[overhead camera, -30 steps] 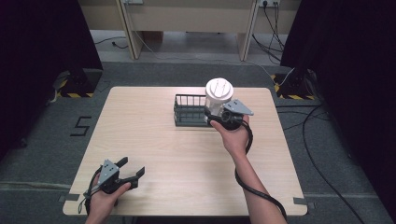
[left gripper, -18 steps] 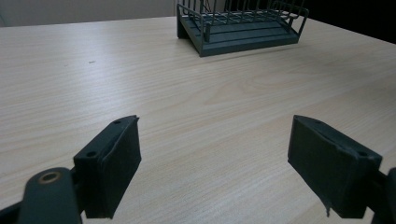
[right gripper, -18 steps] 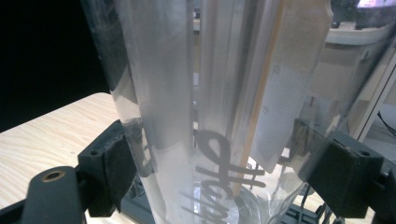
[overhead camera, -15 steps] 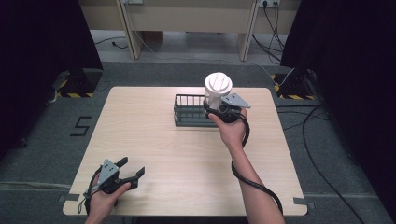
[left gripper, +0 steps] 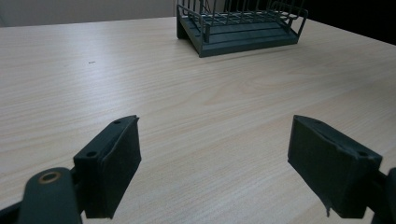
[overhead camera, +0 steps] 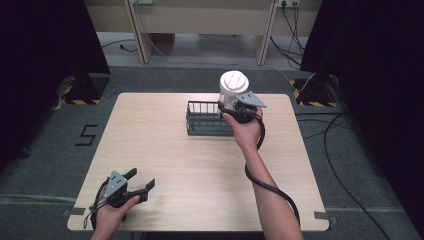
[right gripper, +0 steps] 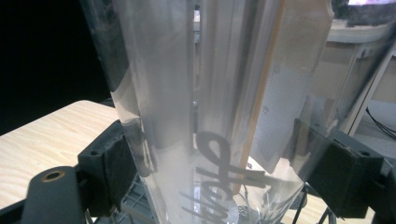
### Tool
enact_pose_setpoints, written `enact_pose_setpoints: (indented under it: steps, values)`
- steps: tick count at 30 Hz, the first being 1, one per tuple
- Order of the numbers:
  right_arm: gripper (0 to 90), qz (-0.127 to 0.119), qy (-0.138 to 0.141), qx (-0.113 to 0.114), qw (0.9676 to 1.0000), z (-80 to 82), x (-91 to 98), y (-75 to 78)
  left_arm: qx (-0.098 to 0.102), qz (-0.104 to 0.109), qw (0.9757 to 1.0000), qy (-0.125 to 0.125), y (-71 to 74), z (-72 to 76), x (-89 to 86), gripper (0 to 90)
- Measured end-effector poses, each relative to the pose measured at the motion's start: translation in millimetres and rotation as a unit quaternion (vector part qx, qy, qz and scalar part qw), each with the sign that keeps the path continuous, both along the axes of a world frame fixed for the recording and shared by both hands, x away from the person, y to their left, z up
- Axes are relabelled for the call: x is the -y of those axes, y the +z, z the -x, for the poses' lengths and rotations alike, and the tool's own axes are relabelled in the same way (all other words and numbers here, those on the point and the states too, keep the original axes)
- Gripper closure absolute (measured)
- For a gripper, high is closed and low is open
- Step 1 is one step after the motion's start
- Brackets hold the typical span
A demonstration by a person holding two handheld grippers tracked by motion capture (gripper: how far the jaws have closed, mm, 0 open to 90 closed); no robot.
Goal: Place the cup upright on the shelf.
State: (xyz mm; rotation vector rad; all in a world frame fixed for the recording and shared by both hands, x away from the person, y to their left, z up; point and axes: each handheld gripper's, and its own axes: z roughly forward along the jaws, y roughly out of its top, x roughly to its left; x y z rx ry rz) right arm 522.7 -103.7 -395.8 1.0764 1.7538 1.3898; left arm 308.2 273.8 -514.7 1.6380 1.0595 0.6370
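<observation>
The right tongs (overhead camera: 231, 107) pinch a clear plastic cup (overhead camera: 233, 89) with a white lid, holding it upright in the air over the right end of the dark wire rack (overhead camera: 205, 119) that stands at the far middle of the bench (overhead camera: 200, 165). In the right gripper view the two black jaws press against the cup's (right gripper: 210, 107) sides, with the rack's bars visible underneath. The step in hand looks like carrying the cup to the rack, or lifting it out; the pictures alone don't settle which. If it is going in, the next move calls for lowering it straight down inside the rack's walls, keeping it upright, then easing the jaws apart.

The left tongs (overhead camera: 140, 182) rest spread wide and empty at the near left corner of the bench, well apart from the rack (left gripper: 240, 25).

Dark cursive lettering runs up the cup's wall; it seems to begin "Ha", but the rest is cut off and I can't read it
</observation>
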Motion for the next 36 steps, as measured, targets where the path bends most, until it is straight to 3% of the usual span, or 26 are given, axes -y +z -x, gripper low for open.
enact_pose_setpoints:
  steps: [9, 36]
  values:
    - [18.4, -0.001, -0.003, -0.009, 1.0000, -15.3, -10.5, -1.3, 0.001, -0.001, 1.0000, -0.001, 0.3, 0.2, 0.0, 16.6]
    - [18.3, 0.004, -0.012, -0.036, 0.9993, -37.2, -23.5, -20.0, 0.002, -0.002, 1.0000, -0.004, 0.5, 0.5, 0.3, 16.6]
